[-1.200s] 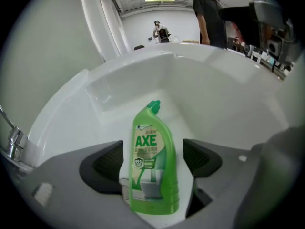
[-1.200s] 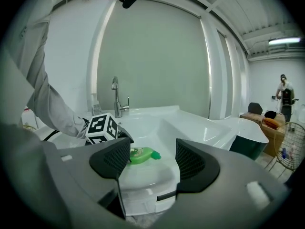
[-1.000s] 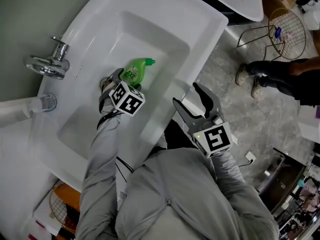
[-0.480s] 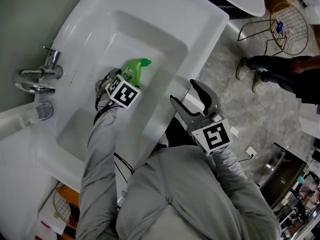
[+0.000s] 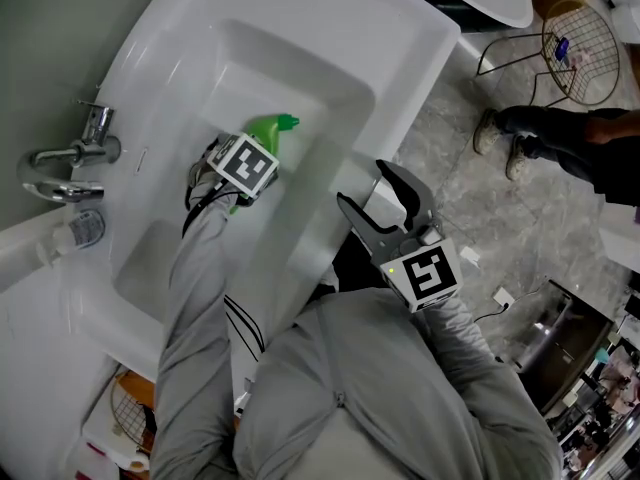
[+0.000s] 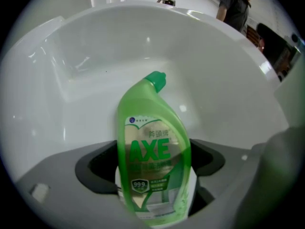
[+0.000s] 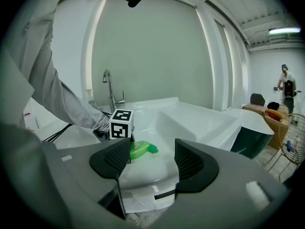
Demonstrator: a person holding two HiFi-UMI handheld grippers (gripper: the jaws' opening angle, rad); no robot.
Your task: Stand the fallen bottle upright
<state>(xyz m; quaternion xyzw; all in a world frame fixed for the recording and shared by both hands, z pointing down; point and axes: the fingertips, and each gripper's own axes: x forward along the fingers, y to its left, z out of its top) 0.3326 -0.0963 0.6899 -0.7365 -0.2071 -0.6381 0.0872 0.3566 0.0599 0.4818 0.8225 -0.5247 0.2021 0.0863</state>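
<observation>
Translucent green bottle [image 6: 152, 147] with green-lettered label; glossy white sink [image 5: 410, 38]; black-and-white square-patterned marker cubes [image 5: 246, 163]; grey mottled floor [image 5: 450, 168].

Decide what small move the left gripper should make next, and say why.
Probably close the left gripper on the bottle: its jaws have just been opening and now straddle the bottle, which lies on its side in the sink, not yet gripped.
</observation>
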